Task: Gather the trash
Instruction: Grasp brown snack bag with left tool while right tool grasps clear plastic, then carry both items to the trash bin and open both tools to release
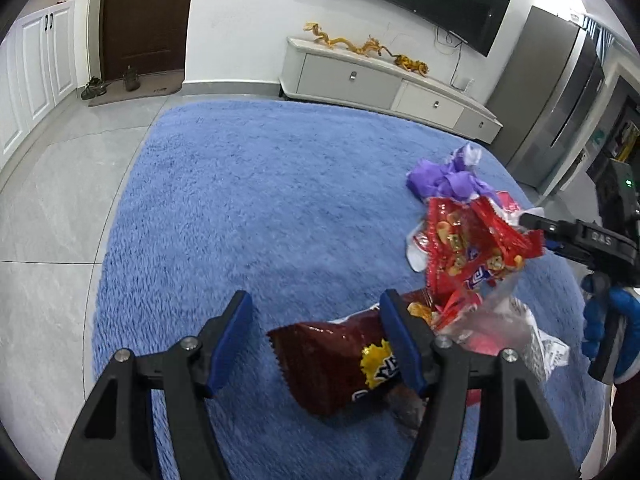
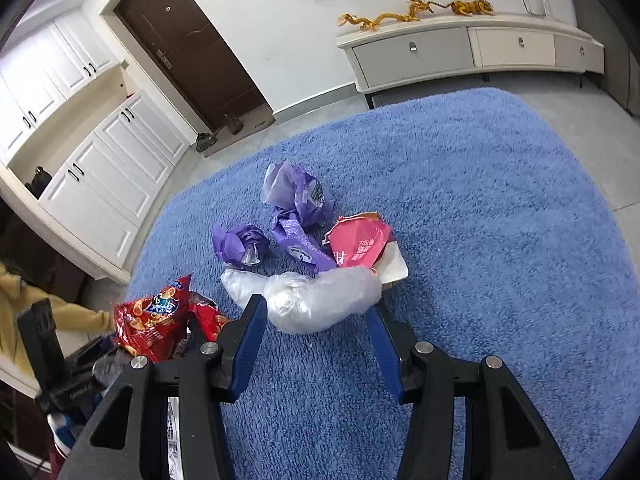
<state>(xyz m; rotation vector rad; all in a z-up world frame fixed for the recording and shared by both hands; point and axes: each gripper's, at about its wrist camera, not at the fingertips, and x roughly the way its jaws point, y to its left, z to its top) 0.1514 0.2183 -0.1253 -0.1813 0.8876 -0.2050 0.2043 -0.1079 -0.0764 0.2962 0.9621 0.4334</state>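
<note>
We see the blue rug (image 2: pixel 460 200) cut off at the frame edges. Our left gripper (image 1: pixel 316 332) stands half open over the maroon bag (image 1: pixel 340 364), whose right end hides behind one finger; nothing is gripped. Our right gripper (image 2: pixel 318 344) gapes empty just short of the clear bag (image 2: pixel 316 296). The red bag (image 1: pixel 476 244) seems pinched outside its finger; we cannot tell.

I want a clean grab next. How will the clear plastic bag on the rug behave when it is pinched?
The clear plastic bag looks crumpled and thin, so it will probably collapse and hang limp. It seems light for its bulk. Its glossy film may slip, so pinching a thick fold seems safer.
</note>
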